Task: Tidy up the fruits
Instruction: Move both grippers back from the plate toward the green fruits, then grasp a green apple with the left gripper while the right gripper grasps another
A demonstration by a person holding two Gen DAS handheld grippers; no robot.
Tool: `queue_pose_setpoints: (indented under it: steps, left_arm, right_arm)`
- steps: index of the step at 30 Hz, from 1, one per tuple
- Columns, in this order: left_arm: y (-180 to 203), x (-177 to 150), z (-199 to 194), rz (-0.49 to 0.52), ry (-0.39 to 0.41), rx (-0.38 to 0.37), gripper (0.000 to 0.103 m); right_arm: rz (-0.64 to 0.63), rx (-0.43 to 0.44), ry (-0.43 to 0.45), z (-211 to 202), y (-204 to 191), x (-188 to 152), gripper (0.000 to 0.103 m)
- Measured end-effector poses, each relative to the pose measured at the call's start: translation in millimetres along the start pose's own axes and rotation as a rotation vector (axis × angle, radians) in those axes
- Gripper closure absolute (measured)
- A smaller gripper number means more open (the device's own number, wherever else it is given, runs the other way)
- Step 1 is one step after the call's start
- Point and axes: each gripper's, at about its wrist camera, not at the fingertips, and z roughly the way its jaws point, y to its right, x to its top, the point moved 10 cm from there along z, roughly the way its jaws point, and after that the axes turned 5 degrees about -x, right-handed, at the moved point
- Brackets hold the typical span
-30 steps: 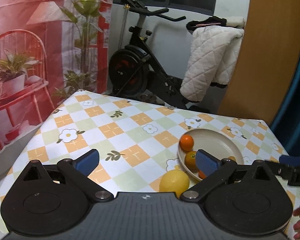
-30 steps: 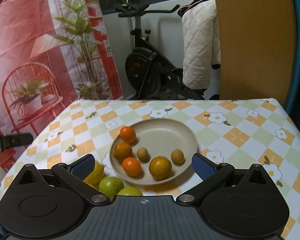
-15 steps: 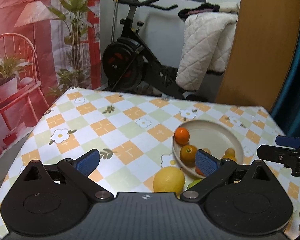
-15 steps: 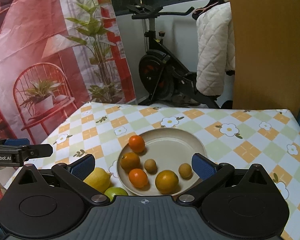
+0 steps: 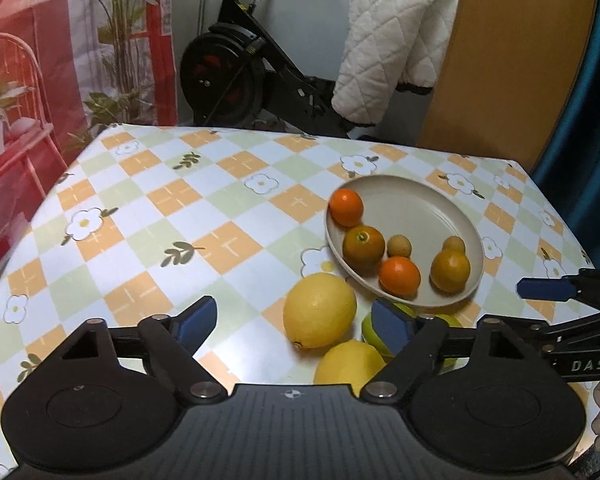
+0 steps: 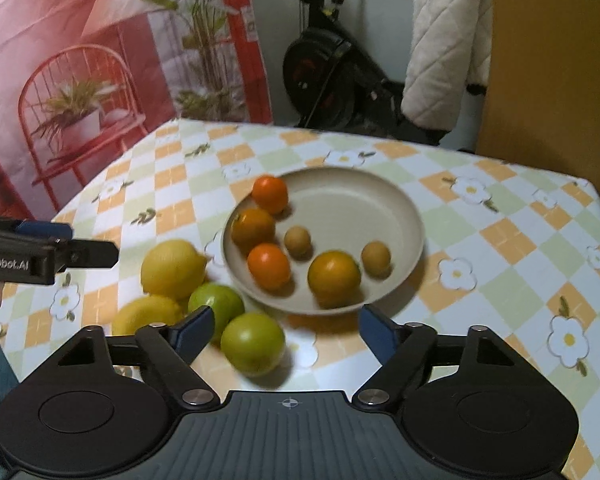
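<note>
beige plate with six small fruits near the table's far right corner; two lemons and two limes just beside its near edge. left gripper and right gripper spread, jaws just narrowing, gripping nothing.

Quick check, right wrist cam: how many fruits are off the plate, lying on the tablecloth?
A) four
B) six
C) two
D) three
A: two lemons and two green fruits lie on the tablecloth beside the plate; the other six fruits are in the plate.
</note>
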Motion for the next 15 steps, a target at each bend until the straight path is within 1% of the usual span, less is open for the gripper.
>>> queue_pose_setpoints:
  steps: [4, 8, 15]
  left_arm:
    - [1, -3, 3, 0.001, -0.012, -0.016, 0.024]
    - [-1, -6, 6, -0.005, -0.022, -0.014, 0.029]
    - [-4, -8, 8, -0.026, -0.031, -0.016, 0.036]
  right_arm:
    - [-0.010, 0.022, -0.019, 5, -5, -3, 0.037]
    - [-0.033, 0.045, -0.040, 12, -12, -5, 0.043]
    - [-0.092, 0.079, -0.068, 29, -25, -7, 0.051]
